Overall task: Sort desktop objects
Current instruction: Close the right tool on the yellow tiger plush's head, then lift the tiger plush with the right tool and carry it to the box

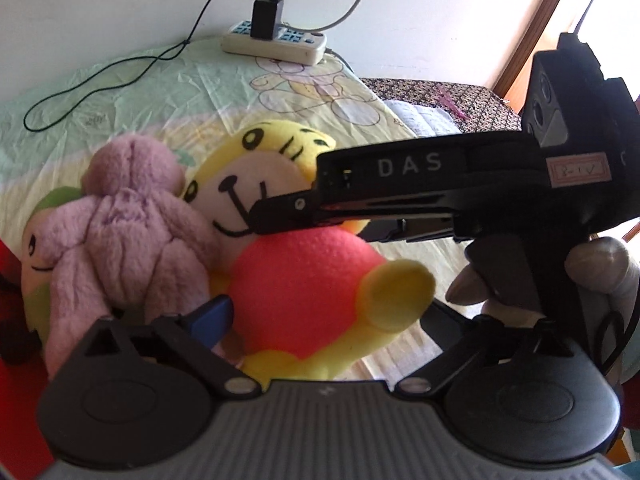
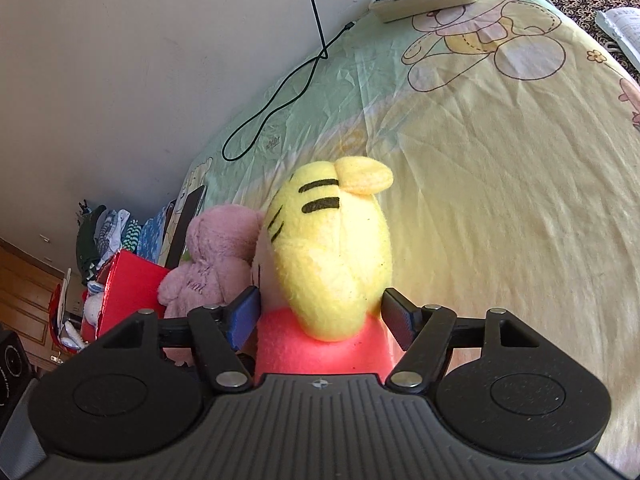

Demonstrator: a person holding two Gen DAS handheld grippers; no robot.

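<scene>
A yellow tiger plush with a pink-red body (image 1: 296, 280) lies on the bear-print sheet, next to a purple plush (image 1: 132, 232). My right gripper (image 2: 322, 320) has its two fingers on either side of the tiger's neck (image 2: 332, 256), shut on it; it also shows from the side in the left wrist view (image 1: 280, 216), over the tiger's face. My left gripper (image 1: 320, 324) is spread wide around the tiger's body, with a blue pad (image 1: 212, 316) at its left side; the right finger is hidden behind the tiger's paw. The purple plush (image 2: 216, 264) sits left of the tiger.
A white power strip (image 1: 276, 42) with a black charger and a looping black cable (image 1: 100, 80) lies at the sheet's far edge by the wall. A red box (image 2: 128, 292) and clutter stand at the left. A patterned cloth with papers (image 1: 432, 104) lies at the right.
</scene>
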